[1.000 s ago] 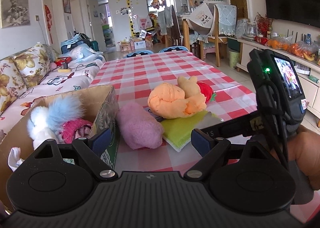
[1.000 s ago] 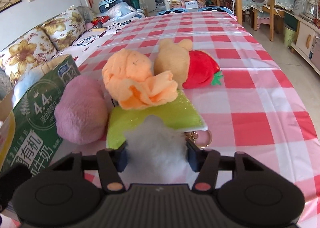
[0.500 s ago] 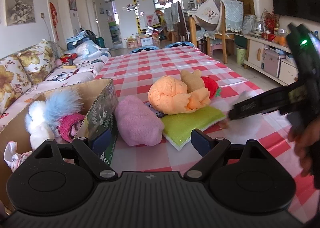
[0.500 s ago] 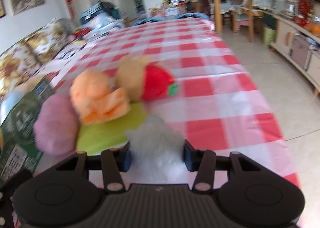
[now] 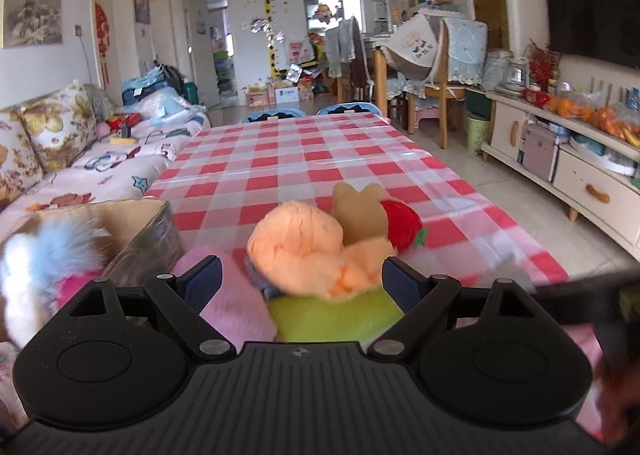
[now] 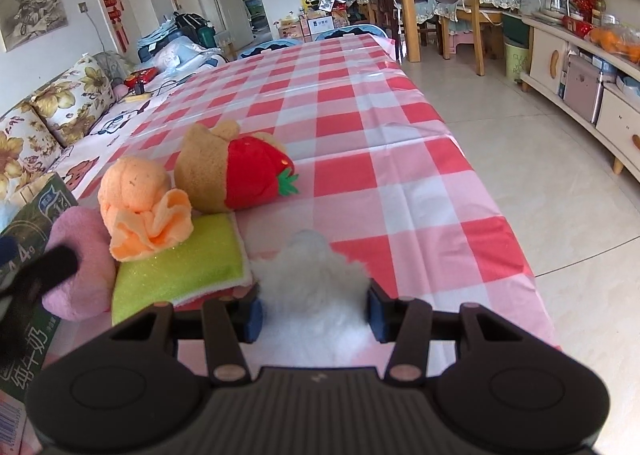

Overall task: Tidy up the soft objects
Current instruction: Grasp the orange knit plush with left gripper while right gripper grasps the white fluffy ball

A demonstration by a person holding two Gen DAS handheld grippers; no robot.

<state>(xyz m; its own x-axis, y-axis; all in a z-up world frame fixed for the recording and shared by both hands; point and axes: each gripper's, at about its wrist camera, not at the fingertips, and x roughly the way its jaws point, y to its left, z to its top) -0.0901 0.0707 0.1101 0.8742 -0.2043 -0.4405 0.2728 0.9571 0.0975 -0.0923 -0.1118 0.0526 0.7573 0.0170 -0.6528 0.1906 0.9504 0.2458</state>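
My right gripper [image 6: 314, 309] has its fingers [image 6: 252, 313] pressed in on a white fluffy pompom [image 6: 316, 287], which bulges up between the blue pads above the near edge of the tabletop [image 6: 404, 191]. Just left of it lies a flat green sponge [image 6: 180, 263], with an orange plush [image 6: 140, 199] resting on its far side. Behind that, a tan bear with a red strawberry [image 6: 236, 171] lies on its side on the red-and-white checked cloth. A pink plush [image 6: 80, 251] sits against the sponge's left edge, touching the green carton [image 6: 28, 239] at the frame's left.

My left gripper [image 5: 300, 281] has its fingers [image 5: 202, 281] spread wide with nothing between them, hanging over the pile: the orange plush [image 5: 296, 243] and green sponge [image 5: 336, 315] show in the gap, the pink plush [image 5: 236, 311] under the left finger. The bear and strawberry [image 5: 380, 215] lie just beyond. To the left stands the open carton [image 5: 148, 223], with a blue, white and pink furry toy [image 5: 44, 259] inside it. This view is somewhat blurred. A sofa [image 5: 60, 151] with floral cushions runs along the tabletop's left side.
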